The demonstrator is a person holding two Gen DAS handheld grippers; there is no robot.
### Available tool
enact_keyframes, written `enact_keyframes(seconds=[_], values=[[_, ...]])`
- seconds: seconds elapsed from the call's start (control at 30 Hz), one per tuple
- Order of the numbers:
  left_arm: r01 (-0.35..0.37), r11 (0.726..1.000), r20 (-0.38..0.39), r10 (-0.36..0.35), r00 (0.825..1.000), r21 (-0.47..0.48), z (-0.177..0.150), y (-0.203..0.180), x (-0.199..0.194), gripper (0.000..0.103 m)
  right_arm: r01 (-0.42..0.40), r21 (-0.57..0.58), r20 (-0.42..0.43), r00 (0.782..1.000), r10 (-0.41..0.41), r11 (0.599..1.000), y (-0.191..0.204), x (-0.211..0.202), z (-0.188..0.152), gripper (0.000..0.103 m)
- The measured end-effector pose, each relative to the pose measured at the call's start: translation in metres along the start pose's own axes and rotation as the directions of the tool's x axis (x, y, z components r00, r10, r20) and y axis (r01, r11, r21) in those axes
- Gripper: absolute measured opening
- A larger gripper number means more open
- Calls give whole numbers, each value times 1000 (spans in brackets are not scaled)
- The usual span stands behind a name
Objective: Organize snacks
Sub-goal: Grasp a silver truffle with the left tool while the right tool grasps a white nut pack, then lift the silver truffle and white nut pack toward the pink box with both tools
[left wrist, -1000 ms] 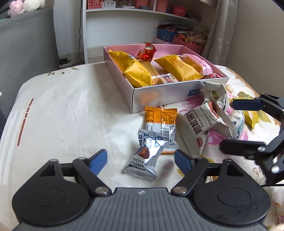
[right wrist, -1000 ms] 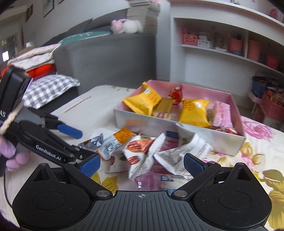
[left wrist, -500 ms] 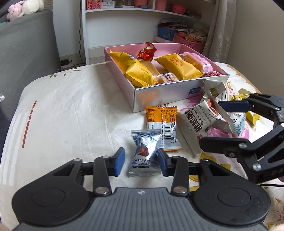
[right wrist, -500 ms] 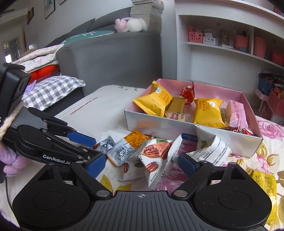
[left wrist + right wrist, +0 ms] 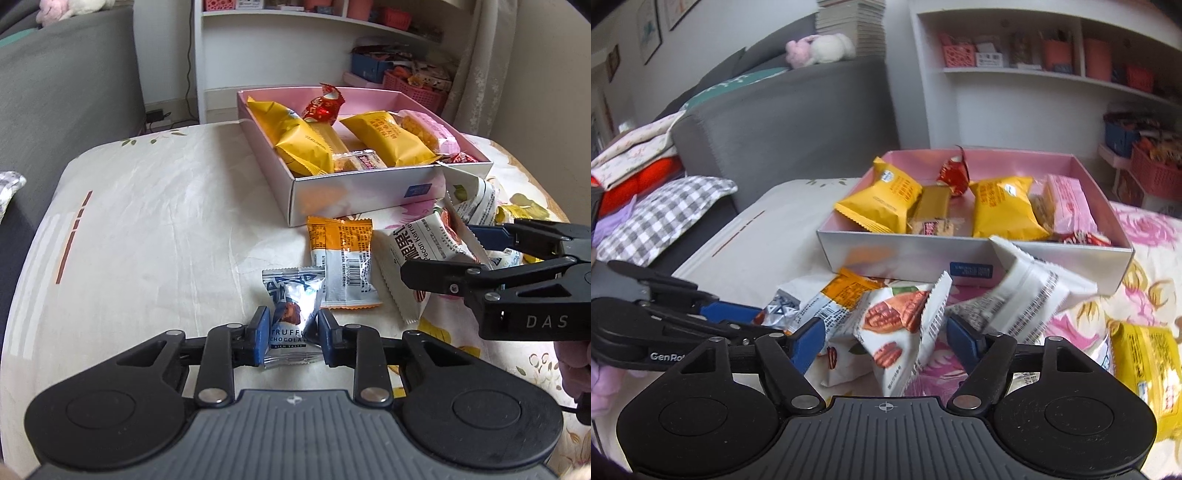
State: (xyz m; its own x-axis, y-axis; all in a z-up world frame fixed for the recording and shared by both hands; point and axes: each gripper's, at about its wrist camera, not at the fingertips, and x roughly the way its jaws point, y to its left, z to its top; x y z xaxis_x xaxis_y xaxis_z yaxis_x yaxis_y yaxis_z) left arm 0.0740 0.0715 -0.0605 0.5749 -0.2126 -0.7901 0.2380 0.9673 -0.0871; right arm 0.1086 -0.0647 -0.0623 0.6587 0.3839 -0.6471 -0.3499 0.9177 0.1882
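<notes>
1. I am closing my left gripper (image 5: 291, 334) on the truffle chocolate packet (image 5: 292, 320); its blue pads are pressing the wrapper's 2 sides and the jaws are nearly together, squeezing in the last bit.
2. That packet is lying on the floral cloth (image 5: 155, 229) right at my left fingertips, its long axis running from 6 toward 12 o'clock, straight along my fingers, so I am pinching across its narrow width.
3. I am narrowing my right gripper (image 5: 885, 341) around the pecan packet (image 5: 899, 328). The packet is standing between the jaws, yet the pads (image 5: 809, 341) are not touching it; I judge this one not gripped.
4. The pink box (image 5: 354, 195) is sitting at about 1 o'clock from my left gripper, well apart, with the orange packet (image 5: 341, 258) lying between. From my right gripper the box is at 12 o'clock and closer.
5. The coming lift turns on that line: I am judging that the chocolate has to rise clear of the orange packet, then travel up and right over the box's near wall.
6. The foil looks slippery and soft, so a light pinch could let it slide.
</notes>
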Motion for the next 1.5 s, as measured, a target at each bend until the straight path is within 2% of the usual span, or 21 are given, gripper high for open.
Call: enact_keyframes(seconds=[0.4,0.63,0.93,1.2,1.5], values=[[-26,999,6,27,1000,-28,-2,-3,-1,26,-29,119,-33,999,33,992,-6,4,-3,72],[-27,998,10,27,1000,-51,-3,-3,-2,24,-23,163,-32,999,28,986,-8,6,-3,60],[-26,998,19,27,999,-65,-2,-4,-6,19,-23,181,-37,999,31,983,-8,1,-3,59],[-19,998,47,22,999,-67,2,-9,-16,19,-36,225,-18,999,42,974,-14,-12,2,59],[-10,996,91,18,996,-86,11,-14,-28,19,-66,266,43,997,56,962,-20,-32,16,59]])
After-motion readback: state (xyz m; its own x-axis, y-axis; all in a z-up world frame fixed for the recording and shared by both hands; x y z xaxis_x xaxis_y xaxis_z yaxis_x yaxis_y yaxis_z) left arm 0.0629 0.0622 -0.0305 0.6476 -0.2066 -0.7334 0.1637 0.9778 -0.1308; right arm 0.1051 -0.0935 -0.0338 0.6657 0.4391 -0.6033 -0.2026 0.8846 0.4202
